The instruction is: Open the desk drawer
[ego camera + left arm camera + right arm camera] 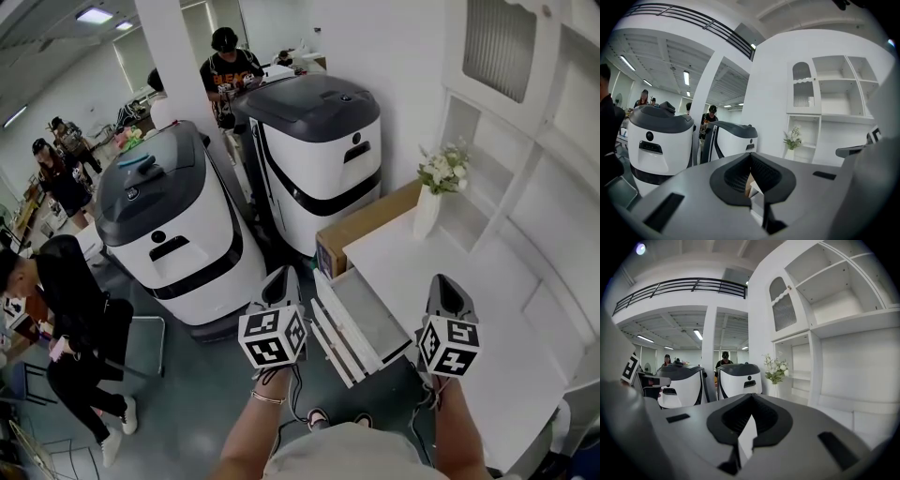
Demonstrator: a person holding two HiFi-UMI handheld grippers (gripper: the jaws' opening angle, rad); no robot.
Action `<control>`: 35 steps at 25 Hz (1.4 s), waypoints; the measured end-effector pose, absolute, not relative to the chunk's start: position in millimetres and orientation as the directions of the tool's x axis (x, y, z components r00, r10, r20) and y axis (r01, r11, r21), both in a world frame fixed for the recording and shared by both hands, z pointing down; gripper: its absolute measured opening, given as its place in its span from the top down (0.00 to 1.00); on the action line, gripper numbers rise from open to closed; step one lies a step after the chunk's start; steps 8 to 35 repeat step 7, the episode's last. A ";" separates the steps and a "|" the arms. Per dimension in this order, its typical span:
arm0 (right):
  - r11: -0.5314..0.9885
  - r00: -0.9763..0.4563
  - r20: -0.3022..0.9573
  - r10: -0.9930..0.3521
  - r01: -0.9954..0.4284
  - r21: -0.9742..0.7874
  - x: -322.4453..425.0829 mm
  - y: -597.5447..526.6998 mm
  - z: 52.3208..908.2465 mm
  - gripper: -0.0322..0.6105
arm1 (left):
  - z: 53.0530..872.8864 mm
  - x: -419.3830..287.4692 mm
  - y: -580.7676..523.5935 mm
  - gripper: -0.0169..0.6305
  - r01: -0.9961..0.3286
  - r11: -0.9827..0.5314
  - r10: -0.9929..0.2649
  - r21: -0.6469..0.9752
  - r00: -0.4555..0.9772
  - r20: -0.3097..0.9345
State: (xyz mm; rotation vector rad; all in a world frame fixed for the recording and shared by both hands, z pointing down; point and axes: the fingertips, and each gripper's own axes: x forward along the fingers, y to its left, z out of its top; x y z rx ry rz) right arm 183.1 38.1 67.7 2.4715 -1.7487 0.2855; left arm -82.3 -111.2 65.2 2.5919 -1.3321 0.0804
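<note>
**Drawer stands part way out between two closed grippers**

In the head view a tall white shelf unit (525, 141) fills the 2 o'clock side. Two white-and-black machines (173, 225) (319, 141) stand at 10 and 12 o'clock, with people behind and beside them. The white worktop (487, 309) runs from centre toward 4 o'clock, with a wood-coloured side facing the machines. A vase of white flowers (433, 197) stands at its far end, near the shelves.

The desk drawer (366, 314) sits just below centre. It already juts out from under the worktop's near edge, its grey inside open to view. Its slatted white front (335, 342) is on the 8 o'clock side.

The left gripper (283, 274) hangs just beside that front, at the drawer's 9 o'clock. Its jaws are pressed together with nothing held. The right gripper (441, 281) is over the worktop at the drawer's 3 o'clock, jaws also together and empty.

The front's long axis runs from about 11 to 5 o'clock, and the drawer appears to slide out toward 8 o'clock. The left gripper is the nearer to the front and sits level with its far end. Any further pull would likely fall to it, and its jaws would first have to part. The task looks largely done.
</note>
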 end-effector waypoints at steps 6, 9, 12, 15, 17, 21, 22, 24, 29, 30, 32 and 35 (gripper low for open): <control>-0.337 0.325 0.212 -0.922 -0.941 -0.025 184.3 39.2 69.5 0.95 | 70.0 -82.3 -110.2 0.95 -0.806 -0.566 -0.792 0.174 0.590 0.156; -0.337 0.324 0.213 -0.922 -0.941 -0.023 184.5 39.4 70.2 0.94 | 70.9 -82.1 -110.1 0.95 -0.806 -0.566 -0.792 0.175 0.590 0.157; -0.337 0.324 0.213 -0.922 -0.941 -0.023 184.5 39.4 70.2 0.94 | 70.9 -82.1 -110.1 0.95 -0.806 -0.566 -0.792 0.175 0.590 0.157; -0.337 0.324 0.213 -0.922 -0.941 -0.023 184.5 39.4 70.2 0.94 | 70.9 -82.1 -110.1 0.95 -0.806 -0.566 -0.792 0.175 0.590 0.157; -0.337 0.324 0.213 -0.922 -0.941 -0.023 184.5 39.4 70.2 0.94 | 70.9 -82.1 -110.1 0.95 -0.806 -0.566 -0.792 0.175 0.590 0.157; -0.337 0.324 0.213 -0.922 -0.941 -0.023 184.5 39.4 70.2 0.94 | 70.9 -82.1 -110.1 0.95 -0.806 -0.566 -0.792 0.175 0.590 0.157; -0.337 0.324 0.213 -0.922 -0.941 -0.023 184.5 39.4 70.2 0.94 | 70.9 -82.1 -110.1 0.95 -0.806 -0.566 -0.792 0.175 0.590 0.157; -0.337 0.324 0.213 -0.922 -0.941 -0.023 184.5 39.4 70.2 0.94 | 70.9 -82.1 -110.1 0.95 -0.806 -0.566 -0.792 0.175 0.590 0.157; -0.337 0.324 0.213 -0.922 -0.941 -0.023 184.5 39.4 70.2 0.94 | 70.9 -82.1 -110.1 0.95 -0.806 -0.566 -0.792 0.175 0.590 0.157; -0.337 0.324 0.213 -0.922 -0.941 -0.023 184.5 39.4 70.2 0.94 | 70.9 -82.1 -110.1 0.95 -0.806 -0.566 -0.792 0.175 0.590 0.157; -0.337 0.324 0.213 -0.922 -0.941 -0.023 184.5 39.4 70.2 0.94 | 70.9 -82.1 -110.1 0.95 -0.806 -0.566 -0.792 0.175 0.590 0.157; -0.337 0.324 0.213 -0.922 -0.941 -0.023 184.5 39.4 70.2 0.94 | 70.9 -82.1 -110.1 0.95 -0.806 -0.566 -0.792 0.175 0.590 0.157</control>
